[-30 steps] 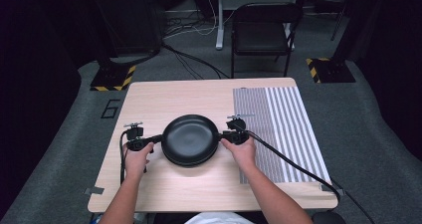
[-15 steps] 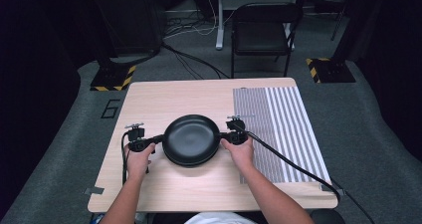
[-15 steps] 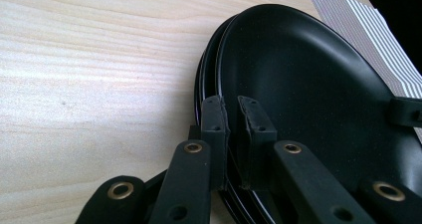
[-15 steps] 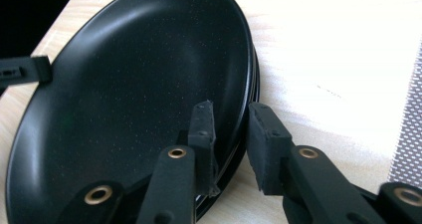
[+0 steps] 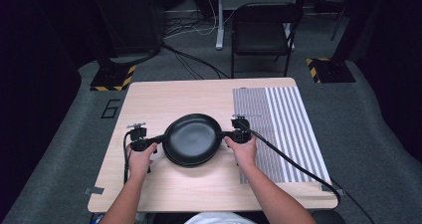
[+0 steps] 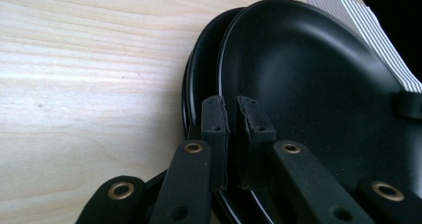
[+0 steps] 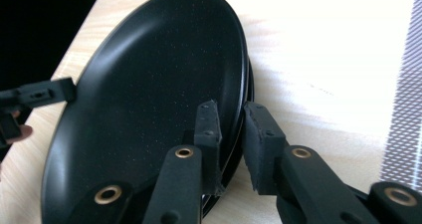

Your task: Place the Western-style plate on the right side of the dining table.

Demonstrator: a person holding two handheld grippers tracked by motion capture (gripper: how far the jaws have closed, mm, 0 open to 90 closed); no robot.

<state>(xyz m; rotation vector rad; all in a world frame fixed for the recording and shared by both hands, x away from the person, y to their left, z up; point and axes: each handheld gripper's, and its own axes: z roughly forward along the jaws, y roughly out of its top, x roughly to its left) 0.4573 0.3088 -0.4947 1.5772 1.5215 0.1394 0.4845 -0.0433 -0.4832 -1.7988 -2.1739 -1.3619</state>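
A stack of black plates (image 5: 193,137) lies on the wooden table (image 5: 164,94). My left gripper (image 5: 161,138) is shut on the left rim of the top plate (image 6: 318,79), which sits slightly apart from the lower plate (image 6: 196,84). My right gripper (image 5: 224,134) is at the opposite rim. Its jaws have just been closing and now pinch the top plate's (image 7: 149,99) edge between the pads (image 7: 206,127). The lower rim (image 7: 250,84) peeks out beside it. A hand holds each gripper.
A grey-and-white striped mat (image 5: 283,119) covers the table's right part, just right of my right gripper. Bare wood lies left of and behind the plates. A black chair (image 5: 261,35) stands on the floor beyond the table.
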